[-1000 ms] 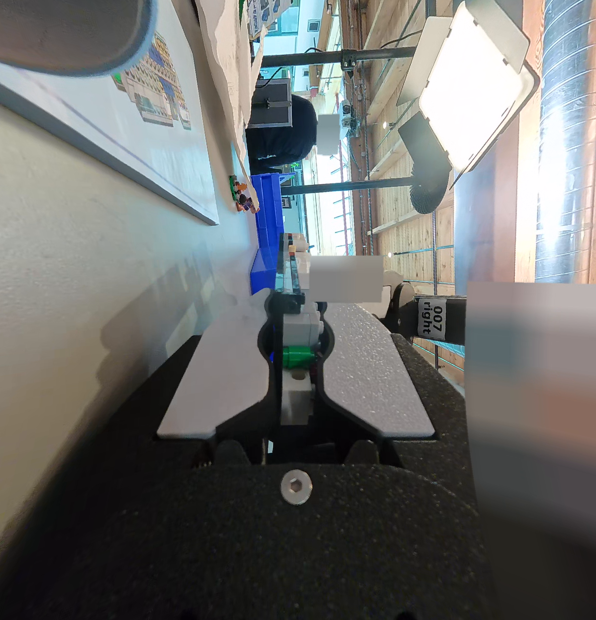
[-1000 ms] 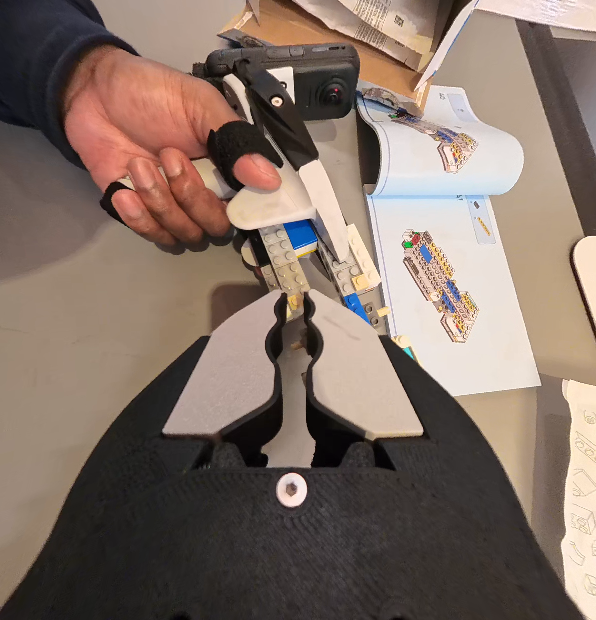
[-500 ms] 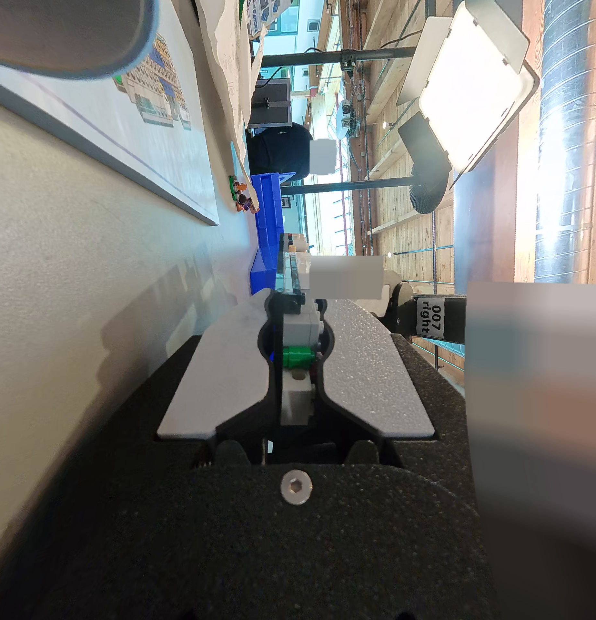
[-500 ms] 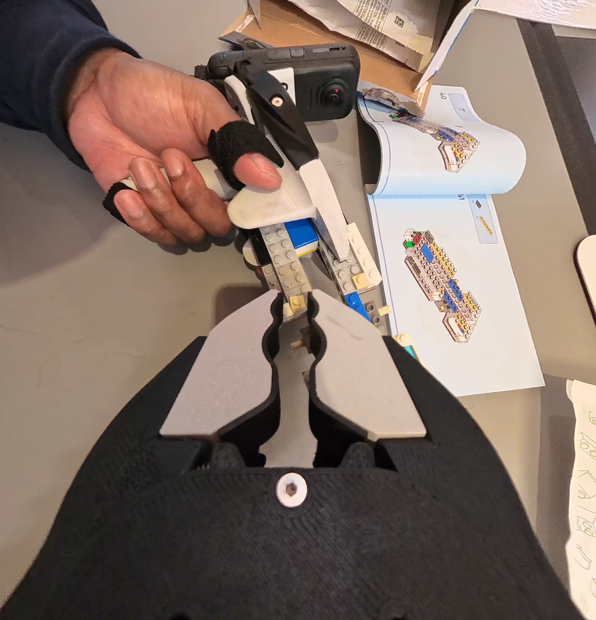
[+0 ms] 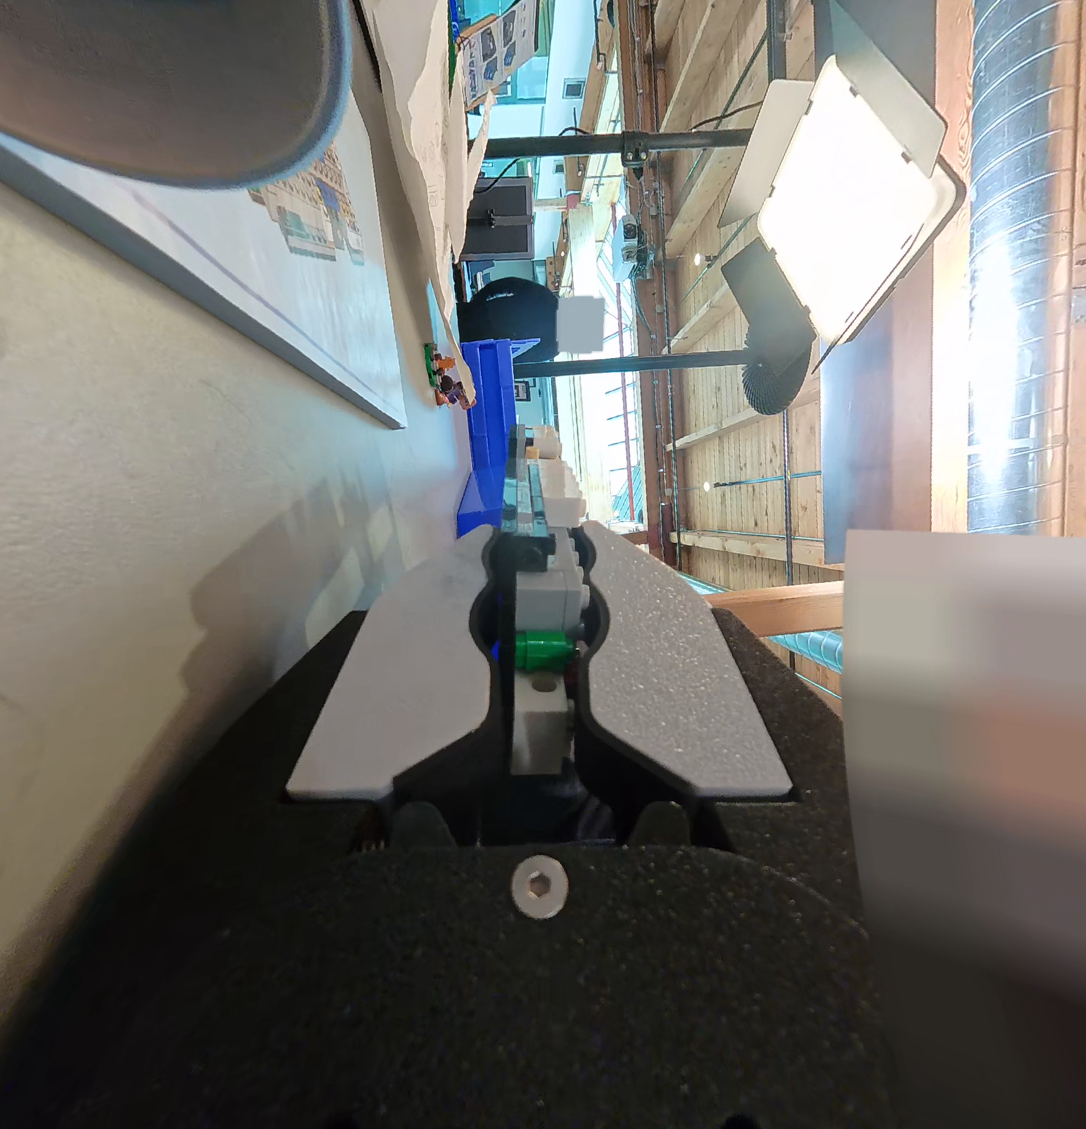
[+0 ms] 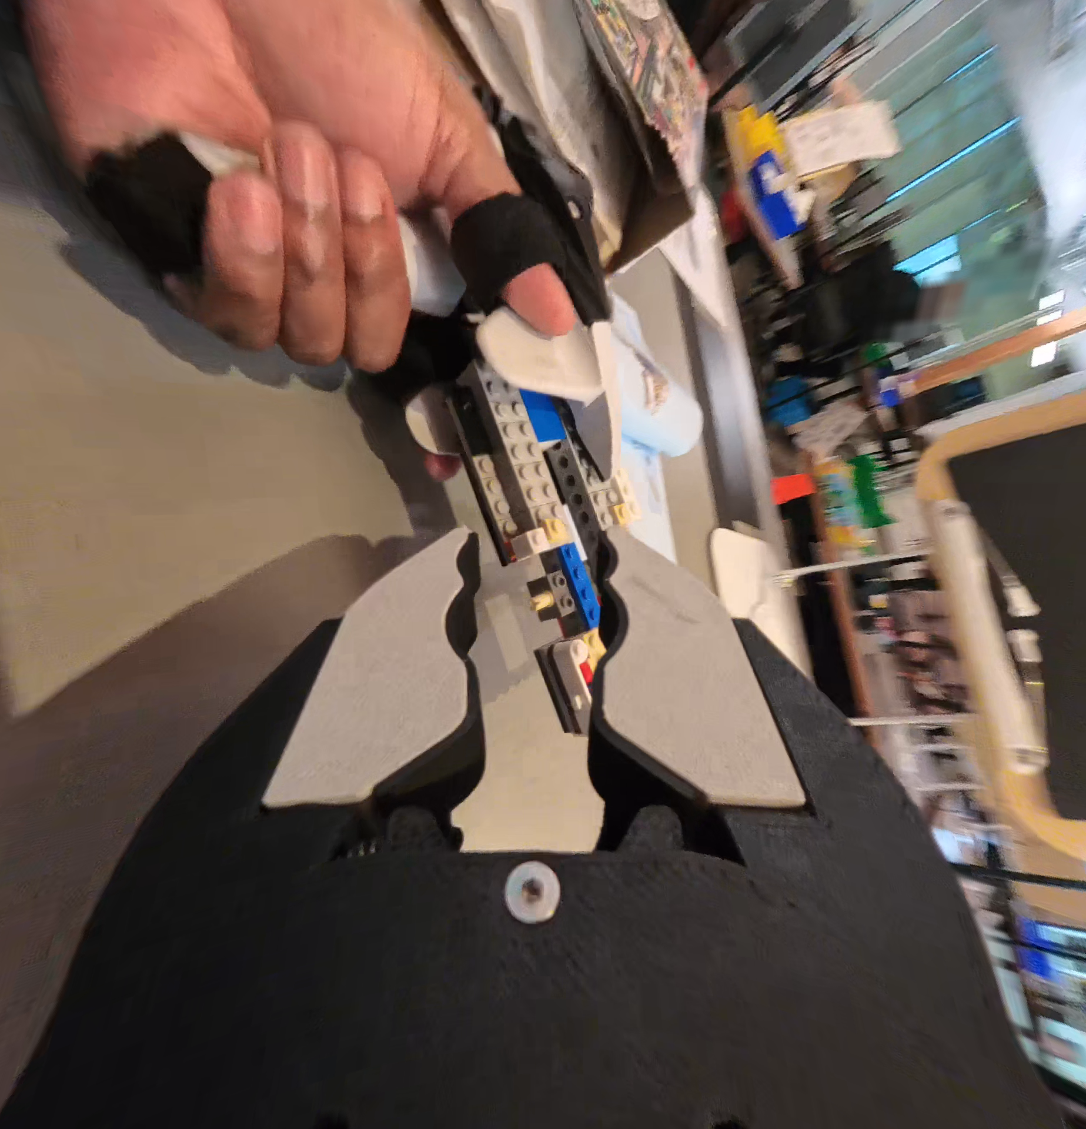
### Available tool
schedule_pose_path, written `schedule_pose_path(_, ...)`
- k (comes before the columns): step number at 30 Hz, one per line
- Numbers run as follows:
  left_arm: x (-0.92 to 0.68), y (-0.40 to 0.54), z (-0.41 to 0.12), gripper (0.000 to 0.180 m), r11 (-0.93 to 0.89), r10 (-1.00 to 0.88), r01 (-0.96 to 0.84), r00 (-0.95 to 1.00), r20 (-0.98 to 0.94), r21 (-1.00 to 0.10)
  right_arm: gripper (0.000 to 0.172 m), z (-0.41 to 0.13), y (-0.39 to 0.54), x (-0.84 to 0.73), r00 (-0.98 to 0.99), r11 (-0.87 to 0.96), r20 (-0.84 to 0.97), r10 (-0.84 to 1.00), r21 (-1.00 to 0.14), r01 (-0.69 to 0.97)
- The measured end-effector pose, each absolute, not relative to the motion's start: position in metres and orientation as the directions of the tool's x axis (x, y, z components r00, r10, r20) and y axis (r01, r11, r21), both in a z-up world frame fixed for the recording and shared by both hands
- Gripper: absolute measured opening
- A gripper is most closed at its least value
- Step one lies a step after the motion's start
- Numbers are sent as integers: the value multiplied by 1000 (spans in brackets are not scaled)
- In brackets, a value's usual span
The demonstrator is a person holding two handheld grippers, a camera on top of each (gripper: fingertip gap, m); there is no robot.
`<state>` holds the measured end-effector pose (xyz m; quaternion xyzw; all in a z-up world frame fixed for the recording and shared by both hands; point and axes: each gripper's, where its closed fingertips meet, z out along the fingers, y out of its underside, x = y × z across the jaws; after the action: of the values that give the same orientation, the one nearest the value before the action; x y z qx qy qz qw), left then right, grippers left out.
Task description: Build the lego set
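Note:
My left gripper [image 5: 537, 531] is shut on the lego model [image 5: 543, 592], a long build of grey, white and black bricks with a green piece [image 5: 540, 650], and holds it on edge beside the table. The right wrist view shows the same grasp: a hand [image 6: 320, 244] holds the left gripper, whose white fingers [image 6: 540, 360] clamp the model [image 6: 522, 452]. My right gripper [image 6: 540, 540] is open. The model's near end, with blue and tan bricks, lies between its fingers close to the right one, with a gap to the left one.
The open instruction booklet [image 5: 283, 244] lies on the grey table [image 6: 161, 458]. A blue bin [image 5: 485, 427] and small figures [image 5: 445, 382] stand farther off. A white tray [image 6: 748, 580] lies right of the model. A lamp [image 5: 833, 183] hangs above. My right fingertips sit around 6 cm from my left ones.
My right gripper has opened wide from a near-shut pinch at the model's end, and has tilted and moved forward, so the model now reaches between its fingers. The left grasp has not changed.

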<state>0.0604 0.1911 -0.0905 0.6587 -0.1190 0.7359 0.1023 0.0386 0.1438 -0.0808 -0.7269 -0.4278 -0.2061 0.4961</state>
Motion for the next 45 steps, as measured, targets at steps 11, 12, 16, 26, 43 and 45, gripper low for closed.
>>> schedule_pose_path(11, 58, 191, -87, 20, -957, 2, -290, -114, 994, -31, 50, -90, 158, 43, 135, -99, 988, 69, -128, 987)
schedule_pose_path(12, 57, 190, -86, 20, -957, 3, -290, -115, 993, -30, 50, -89, 159, 44, 127, -102, 990, 55, -121, 987)
schedule_pose_path(16, 57, 188, -84, 20, -955, 5, -295, -118, 993, -31, 47, -94, 162, 43, 106, -97, 993, 57, -100, 990)
schedule_pose_path(26, 58, 186, -85, 20, -953, 10, -303, -116, 993, -26, 37, -95, 162, 45, 116, -85, 991, 68, -110, 990)
schedule_pose_path(43, 58, 184, -86, 20, -950, 31, -312, -120, 992, -8, 27, -90, 161, 52, 90, -86, 995, 44, -86, 993)
schedule_pose_path(45, 58, 184, -86, 20, -951, 33, -308, -119, 992, -6, 26, -90, 161, 52, 81, -88, 996, 41, -77, 993)
